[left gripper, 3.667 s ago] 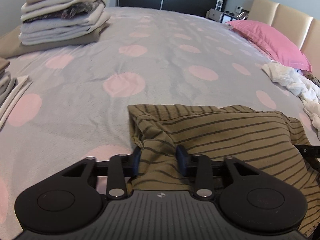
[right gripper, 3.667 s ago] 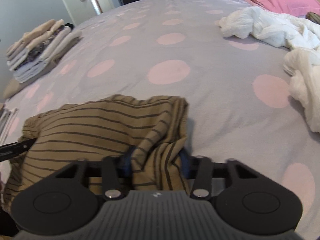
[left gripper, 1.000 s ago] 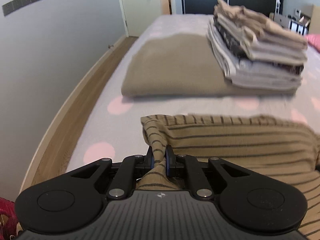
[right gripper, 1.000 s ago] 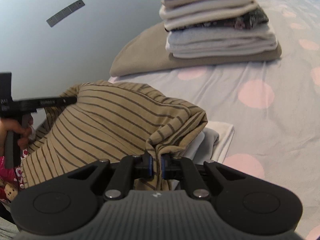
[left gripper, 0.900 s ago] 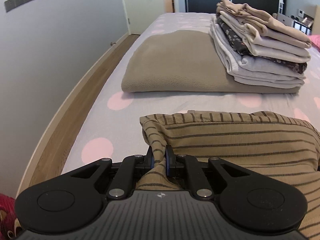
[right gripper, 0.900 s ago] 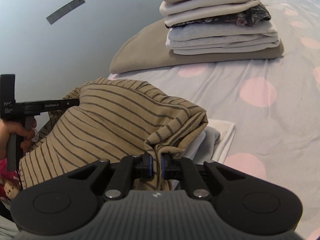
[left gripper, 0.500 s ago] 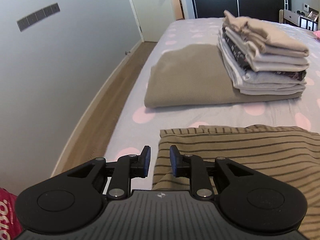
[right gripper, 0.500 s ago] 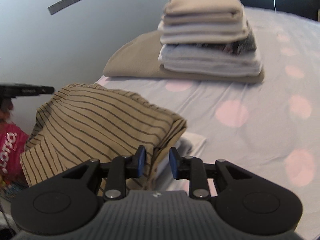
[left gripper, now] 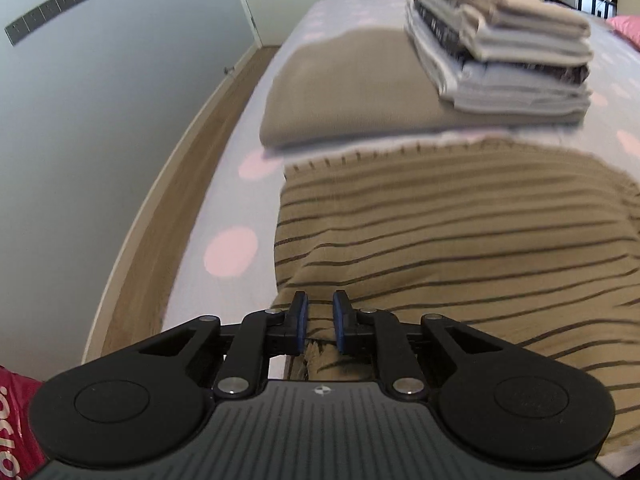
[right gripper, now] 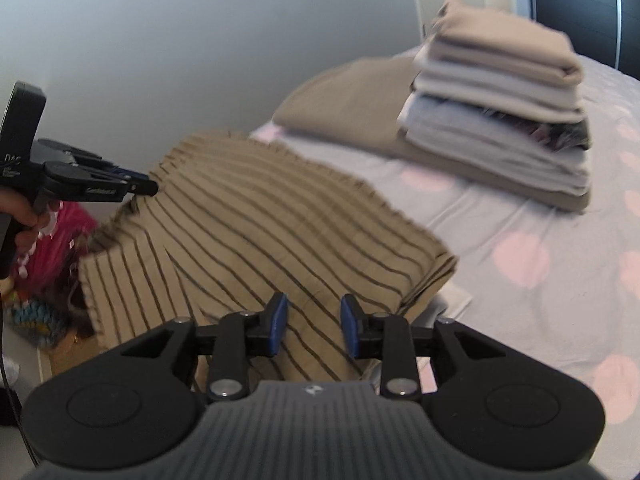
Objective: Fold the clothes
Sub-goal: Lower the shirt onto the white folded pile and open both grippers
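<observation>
Your striped shirt [left gripper: 460, 240] lies folded at the bed's [left gripper: 224, 216] left edge, near the corner closest to you, just short of the brown blanket [left gripper: 344, 92] that carries the stack [left gripper: 504, 52] of folded clothes. Part of the shirt overhangs that edge.

Your left gripper [left gripper: 320, 322] sits over the shirt's near hem. Its jaws stand narrow and have just been closing; cloth lies in the gap, but I cannot tell whether the pads press on it.

Your right gripper [right gripper: 312, 324] hovers above the shirt's right side. Its jaws stand partly apart, have just been opening, and grip nothing. White cloth [right gripper: 452, 300] shows beneath the shirt's right corner.
</observation>
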Action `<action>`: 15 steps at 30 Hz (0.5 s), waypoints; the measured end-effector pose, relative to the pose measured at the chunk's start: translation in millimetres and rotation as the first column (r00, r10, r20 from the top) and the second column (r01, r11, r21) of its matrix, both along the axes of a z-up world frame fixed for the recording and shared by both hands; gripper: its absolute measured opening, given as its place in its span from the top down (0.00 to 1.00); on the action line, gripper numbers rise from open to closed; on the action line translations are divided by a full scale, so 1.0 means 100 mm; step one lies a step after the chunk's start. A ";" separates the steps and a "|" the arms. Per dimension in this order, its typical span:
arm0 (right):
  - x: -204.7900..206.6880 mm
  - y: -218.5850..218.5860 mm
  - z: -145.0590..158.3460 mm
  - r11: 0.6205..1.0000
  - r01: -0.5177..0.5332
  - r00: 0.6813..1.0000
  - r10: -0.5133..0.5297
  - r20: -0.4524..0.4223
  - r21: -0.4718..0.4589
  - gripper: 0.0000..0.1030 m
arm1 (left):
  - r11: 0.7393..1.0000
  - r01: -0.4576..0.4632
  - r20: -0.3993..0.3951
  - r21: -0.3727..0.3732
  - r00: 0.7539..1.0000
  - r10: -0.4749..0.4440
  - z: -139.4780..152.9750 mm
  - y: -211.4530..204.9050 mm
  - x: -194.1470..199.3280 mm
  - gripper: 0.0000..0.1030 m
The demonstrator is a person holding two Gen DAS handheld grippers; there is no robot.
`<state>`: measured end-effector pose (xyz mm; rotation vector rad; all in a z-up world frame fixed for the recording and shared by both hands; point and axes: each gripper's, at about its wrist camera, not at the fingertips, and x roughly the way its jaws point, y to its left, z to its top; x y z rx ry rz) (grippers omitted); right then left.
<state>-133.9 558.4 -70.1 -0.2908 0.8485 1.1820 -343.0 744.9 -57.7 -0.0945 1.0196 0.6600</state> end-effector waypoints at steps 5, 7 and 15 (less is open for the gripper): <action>0.03 0.13 -0.14 0.999 -0.014 0.999 0.012 -0.038 -0.031 0.64 | 1.000 -0.028 -0.004 -0.013 1.000 0.028 -0.19 0.06 0.02 0.88; 0.03 0.11 -0.11 0.999 -0.015 0.999 0.014 -0.038 -0.031 0.64 | 0.999 -0.037 -0.004 -0.003 0.999 0.037 -0.15 0.04 0.01 0.88; -0.08 -0.21 0.15 1.000 0.006 0.999 -0.007 -0.038 -0.025 0.57 | 0.998 -0.052 0.061 0.048 0.997 0.049 0.45 -0.44 -0.13 0.88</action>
